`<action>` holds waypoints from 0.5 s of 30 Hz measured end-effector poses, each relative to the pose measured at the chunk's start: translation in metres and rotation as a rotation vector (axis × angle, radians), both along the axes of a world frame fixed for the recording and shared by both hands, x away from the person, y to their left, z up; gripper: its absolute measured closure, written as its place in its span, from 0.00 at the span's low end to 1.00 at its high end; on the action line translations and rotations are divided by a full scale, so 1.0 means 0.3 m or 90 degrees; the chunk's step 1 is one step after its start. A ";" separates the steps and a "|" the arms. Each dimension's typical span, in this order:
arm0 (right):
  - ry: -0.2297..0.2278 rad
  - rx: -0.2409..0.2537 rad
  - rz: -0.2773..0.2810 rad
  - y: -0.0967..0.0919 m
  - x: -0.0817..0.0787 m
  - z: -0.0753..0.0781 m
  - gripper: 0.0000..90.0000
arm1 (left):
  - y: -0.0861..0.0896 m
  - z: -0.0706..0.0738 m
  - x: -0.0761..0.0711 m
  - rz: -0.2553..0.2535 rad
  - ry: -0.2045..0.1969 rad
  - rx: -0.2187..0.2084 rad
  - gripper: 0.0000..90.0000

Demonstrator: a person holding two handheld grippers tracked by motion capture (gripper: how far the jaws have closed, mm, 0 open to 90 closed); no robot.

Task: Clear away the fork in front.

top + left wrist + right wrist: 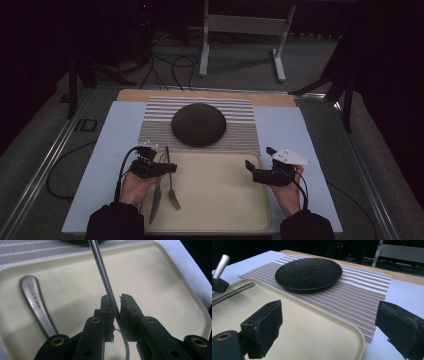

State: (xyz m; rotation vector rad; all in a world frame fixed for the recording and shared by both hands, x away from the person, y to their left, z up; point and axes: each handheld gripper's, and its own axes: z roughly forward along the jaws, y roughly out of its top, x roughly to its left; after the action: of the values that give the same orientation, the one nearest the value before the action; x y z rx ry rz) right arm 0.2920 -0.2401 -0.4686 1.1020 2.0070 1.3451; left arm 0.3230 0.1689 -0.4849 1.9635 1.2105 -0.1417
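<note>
Left tool is clamped on the handle of a fork, at the left side of a cream tray; the fork's tines point toward the person. A knife lies flat on the tray just left of the fork. Right tool hangs over the tray's right edge, jaws spread wide, gripping nothing. A dark plate sits on a striped placemat beyond the tray, on the worktop.

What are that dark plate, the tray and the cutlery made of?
The plate looks like matte black stoneware, going by its rough, dull surface. The tray seems to be smooth cream plastic with moulded rounded corners. The fork and knife look like brushed steel: grey, faintly shiny.
</note>
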 end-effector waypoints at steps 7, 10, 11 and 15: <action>0.001 -0.002 0.003 0.003 0.001 -0.002 0.08 | -0.002 -0.022 -0.006 -0.004 0.010 0.008 0.89; 0.003 -0.002 0.003 0.005 0.000 -0.002 0.08 | 0.000 -0.033 -0.010 -0.004 0.014 0.011 0.89; 0.003 -0.002 0.003 0.005 0.001 -0.002 0.08 | 0.002 -0.037 -0.011 -0.004 0.015 0.009 0.89; 0.004 -0.001 0.004 0.003 0.002 -0.003 0.08 | 0.015 -0.051 -0.017 -0.003 0.024 -0.013 0.89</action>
State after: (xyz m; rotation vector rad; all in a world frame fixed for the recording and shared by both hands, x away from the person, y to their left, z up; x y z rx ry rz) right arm 0.2925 -0.2393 -0.4696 1.1019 2.0174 1.3436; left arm 0.3178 0.1735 -0.5001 1.9542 1.2248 -0.1924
